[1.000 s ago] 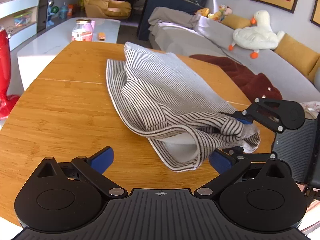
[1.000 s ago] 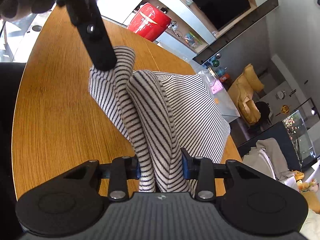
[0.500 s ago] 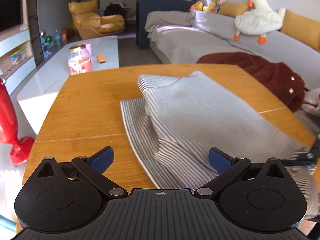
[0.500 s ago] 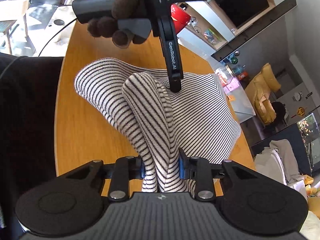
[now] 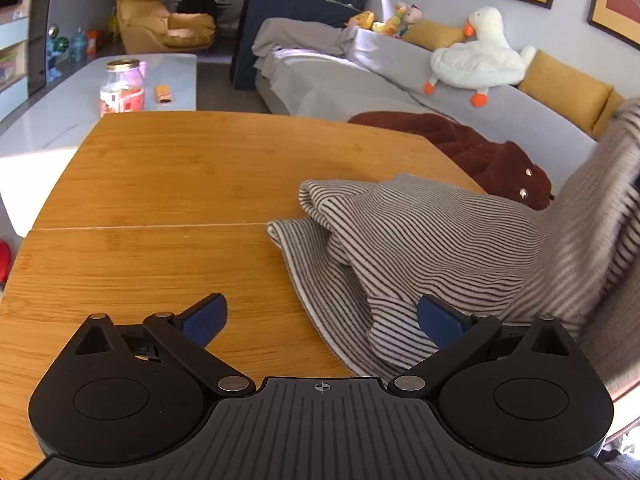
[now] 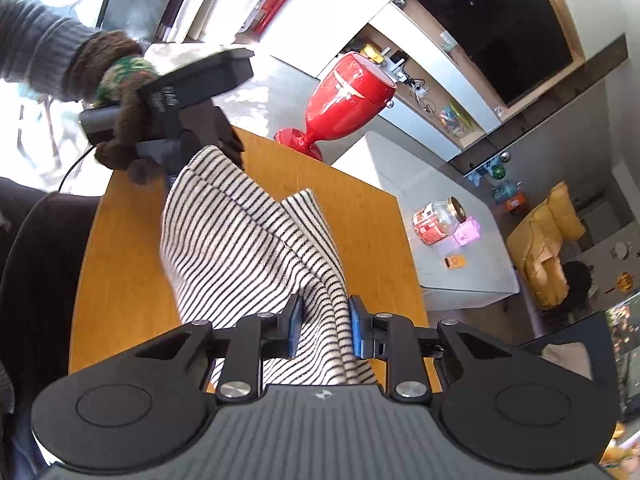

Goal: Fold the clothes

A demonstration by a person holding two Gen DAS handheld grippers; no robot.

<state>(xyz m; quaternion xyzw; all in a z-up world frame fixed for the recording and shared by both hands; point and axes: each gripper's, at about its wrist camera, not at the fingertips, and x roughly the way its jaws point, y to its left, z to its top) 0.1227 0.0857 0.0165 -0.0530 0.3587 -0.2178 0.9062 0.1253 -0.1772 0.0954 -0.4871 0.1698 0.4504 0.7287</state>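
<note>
A black-and-white striped garment (image 5: 420,236) lies partly on the wooden table (image 5: 168,184) and rises steeply at the right edge of the left wrist view. My right gripper (image 6: 324,326) is shut on a bunched fold of the striped garment (image 6: 248,248) and holds it up above the table. My left gripper (image 5: 320,316) is open with its blue pads wide apart, low over the garment's near edge, holding nothing. The left gripper also shows in the right wrist view (image 6: 224,136), held in a gloved hand at the garment's far end.
A dark red garment (image 5: 472,152) lies past the table's far right edge, before a grey sofa (image 5: 360,80) with a white toy duck (image 5: 476,60). A jar (image 5: 122,88) stands on a low white table. A red vase (image 6: 344,100) stands beyond the table.
My right gripper has lifted the garment higher and pulled it rightward, so the cloth now hangs steeply. My left gripper stayed open and shifted left relative to the cloth.
</note>
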